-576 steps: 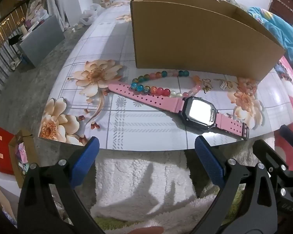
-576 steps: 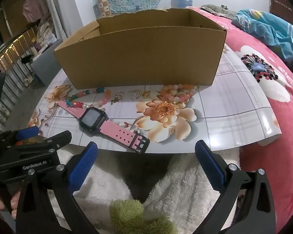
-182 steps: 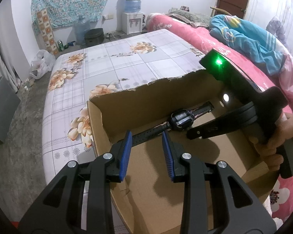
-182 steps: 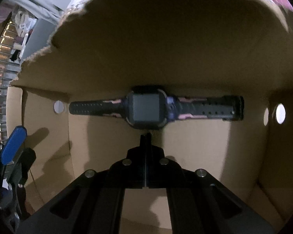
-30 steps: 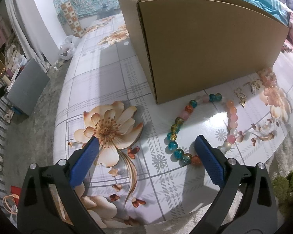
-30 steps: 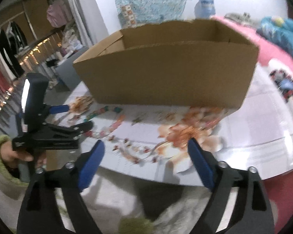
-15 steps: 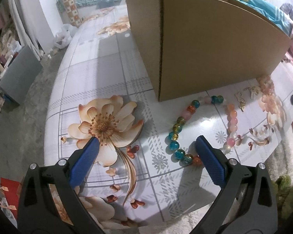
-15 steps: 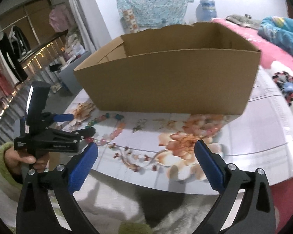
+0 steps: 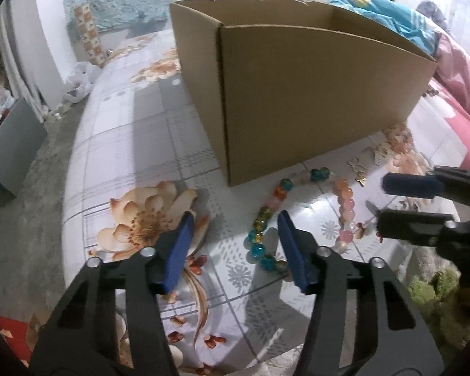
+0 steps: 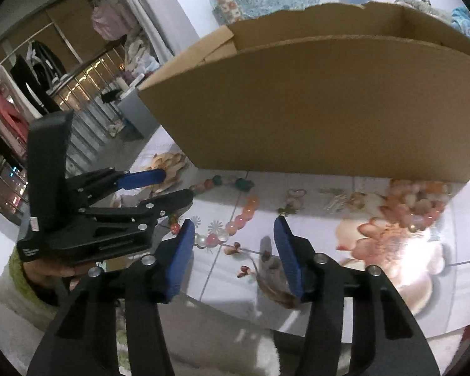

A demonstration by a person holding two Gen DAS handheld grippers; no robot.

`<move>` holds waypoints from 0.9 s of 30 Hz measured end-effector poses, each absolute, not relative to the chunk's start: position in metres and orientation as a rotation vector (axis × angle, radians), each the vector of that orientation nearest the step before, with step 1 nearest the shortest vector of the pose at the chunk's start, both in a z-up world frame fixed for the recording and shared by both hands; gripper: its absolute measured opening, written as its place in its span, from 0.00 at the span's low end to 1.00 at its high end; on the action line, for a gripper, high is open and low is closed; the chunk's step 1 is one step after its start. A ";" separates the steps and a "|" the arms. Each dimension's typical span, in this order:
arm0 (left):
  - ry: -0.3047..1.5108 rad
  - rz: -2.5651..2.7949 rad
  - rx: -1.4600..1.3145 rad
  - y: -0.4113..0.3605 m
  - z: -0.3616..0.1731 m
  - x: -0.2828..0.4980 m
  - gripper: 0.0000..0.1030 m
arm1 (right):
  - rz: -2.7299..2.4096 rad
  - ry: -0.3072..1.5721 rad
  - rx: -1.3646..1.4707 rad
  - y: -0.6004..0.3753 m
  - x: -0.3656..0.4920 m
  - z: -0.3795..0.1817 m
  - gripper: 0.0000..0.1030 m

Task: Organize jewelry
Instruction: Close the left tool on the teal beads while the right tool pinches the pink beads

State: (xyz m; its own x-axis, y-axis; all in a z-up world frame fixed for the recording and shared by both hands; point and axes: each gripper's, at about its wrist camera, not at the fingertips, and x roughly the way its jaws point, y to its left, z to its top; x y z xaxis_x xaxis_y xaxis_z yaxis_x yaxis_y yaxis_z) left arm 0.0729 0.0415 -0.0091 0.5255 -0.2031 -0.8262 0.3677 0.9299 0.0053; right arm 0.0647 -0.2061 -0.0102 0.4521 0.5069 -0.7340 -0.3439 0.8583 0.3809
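Observation:
A loop bracelet of multicoloured beads (image 9: 268,216) (image 10: 239,219) lies on the flowered table cover in front of the cardboard box (image 9: 313,94) (image 10: 313,109). My left gripper (image 9: 236,244) (image 10: 169,189) hovers over the loop's left side; its jaws are closing, with a few beads between the blue pads but not pressed. From the other side, my right gripper (image 10: 233,247) (image 9: 382,203) comes low to the loop's right end. Its jaws are closing too, with pale beads just inside its left pad and nothing gripped.
Small gold charms (image 10: 293,202) (image 9: 358,169) and a pink bead bracelet (image 10: 416,206) (image 9: 398,138) lie along the box's front wall. A hand in a green sleeve (image 10: 47,269) holds the left gripper. The table's near edge runs just under both grippers.
Both grippers' jaws have narrowed to about half their earlier width. The right gripper has moved in and down towards the bead loop and now shows in the left wrist view.

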 end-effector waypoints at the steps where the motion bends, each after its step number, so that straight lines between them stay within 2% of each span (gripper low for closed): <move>1: 0.965 -0.356 0.190 0.040 -0.010 0.074 0.42 | 0.525 0.976 0.187 -0.203 0.067 -0.012 0.45; 6: 0.968 -0.397 0.210 0.035 -0.013 0.080 0.31 | 0.502 1.008 0.181 -0.192 0.078 -0.018 0.41; 14: 0.972 -0.439 0.251 0.034 -0.012 0.083 0.23 | 0.465 1.014 0.145 -0.170 0.087 -0.020 0.30; 17: 0.967 -0.448 0.260 0.032 -0.011 0.083 0.17 | 0.442 1.013 0.107 -0.162 0.091 -0.020 0.23; 19: 0.958 -0.454 0.262 0.032 -0.012 0.078 0.08 | 0.421 1.011 0.067 -0.157 0.092 -0.020 0.13; 21: 0.946 -0.450 0.269 0.030 -0.012 0.076 0.08 | 0.410 1.014 0.055 -0.155 0.094 -0.021 0.10; 27: 0.914 -0.465 0.241 0.033 -0.002 0.065 0.08 | 0.439 1.026 0.112 -0.161 0.089 -0.021 0.09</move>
